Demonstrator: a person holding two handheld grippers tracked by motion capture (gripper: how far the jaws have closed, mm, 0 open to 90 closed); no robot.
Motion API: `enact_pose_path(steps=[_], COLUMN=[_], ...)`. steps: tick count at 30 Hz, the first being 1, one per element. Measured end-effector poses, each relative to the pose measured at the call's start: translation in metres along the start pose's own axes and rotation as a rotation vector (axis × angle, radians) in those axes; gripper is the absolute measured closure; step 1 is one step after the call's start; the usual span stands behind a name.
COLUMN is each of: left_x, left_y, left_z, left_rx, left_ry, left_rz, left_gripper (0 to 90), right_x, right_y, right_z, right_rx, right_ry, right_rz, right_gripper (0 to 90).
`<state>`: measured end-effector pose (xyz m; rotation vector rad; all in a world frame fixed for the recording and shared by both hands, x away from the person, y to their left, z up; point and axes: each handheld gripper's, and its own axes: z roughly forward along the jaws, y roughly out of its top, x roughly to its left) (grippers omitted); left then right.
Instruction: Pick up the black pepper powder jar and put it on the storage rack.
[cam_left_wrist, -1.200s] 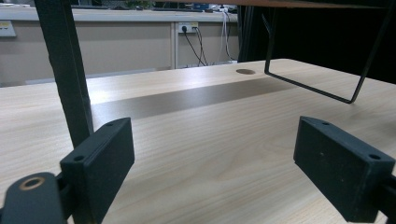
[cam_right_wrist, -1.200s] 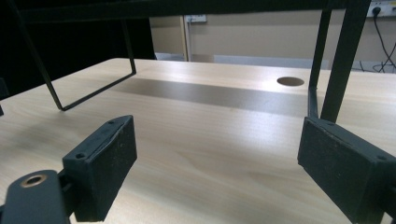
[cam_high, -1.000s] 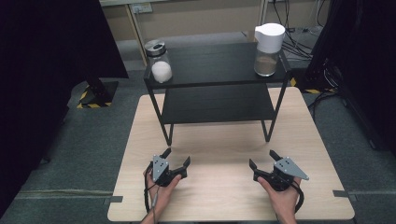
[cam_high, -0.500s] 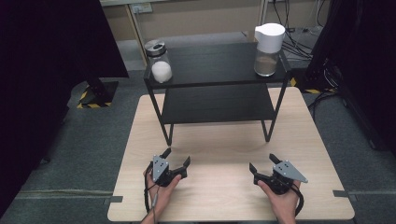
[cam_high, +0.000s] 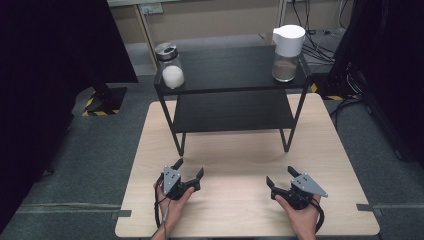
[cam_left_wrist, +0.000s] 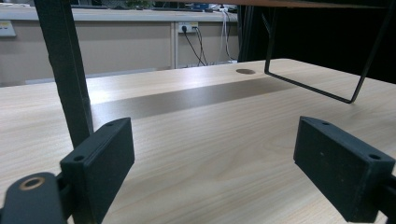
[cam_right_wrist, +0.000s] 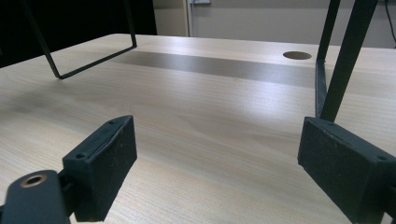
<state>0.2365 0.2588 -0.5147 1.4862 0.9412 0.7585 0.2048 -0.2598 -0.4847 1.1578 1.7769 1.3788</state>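
Resting low on the near part of the table (cam_high: 240, 150), your left tongs (cam_high: 190, 172) stand wide with nothing between them, and the same goes for your right tongs (cam_high: 281, 178) over on the near right; both point away from you toward the black shelf (cam_high: 232, 62) that stands on the far half of the table

Starting at the left, the glass jar (cam_high: 170, 70) with the white filling sits on the near left corner of the top shelf board, straight ahead of and well above your left tongs, so that hand has the shorter way to it. At the right, the jar with the white lid (cam_high: 287, 52) holds something brown and stands at the far right end of the same board, ahead of and above your right tongs. Both jars stand upright, long axis vertical, so I'd judge a level approach from the front with the jaws either side of the body suits either one. Each jar is well apart from its tongs, and the climb matters as much as the reach

From the high view you get both jars and both hands at once. From the left gripper view you get what that one hides: the left pad (cam_left_wrist: 100, 170) just beside a black shelf leg (cam_left_wrist: 65, 70), and bare wood between the pads. From the right gripper view a leg (cam_right_wrist: 343, 60) rises close behind the right pad (cam_right_wrist: 343, 172); neither gripper view takes in the jars
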Motion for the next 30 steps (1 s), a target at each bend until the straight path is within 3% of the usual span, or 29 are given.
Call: enact_pose_path(steps=[10, 30], left_x=[-0.0001, -0.0009], left_y=[0.0002, -0.0004], left_z=[0.0001, 0.0004], left_rx=[0.001, -0.002], left_ry=[0.000, -0.001], left_rz=[0.001, 0.005], left_gripper=[11.9, 12.0], right_x=[-0.0047, -0.0052], right_y=[0.0000, -0.0033], right_z=[0.0001, -0.0017], right_rx=[0.000, -0.018], right_ry=[0.032, 0.039], right_rz=[-0.011, -0.017], right_gripper=[11.2, 10.9])
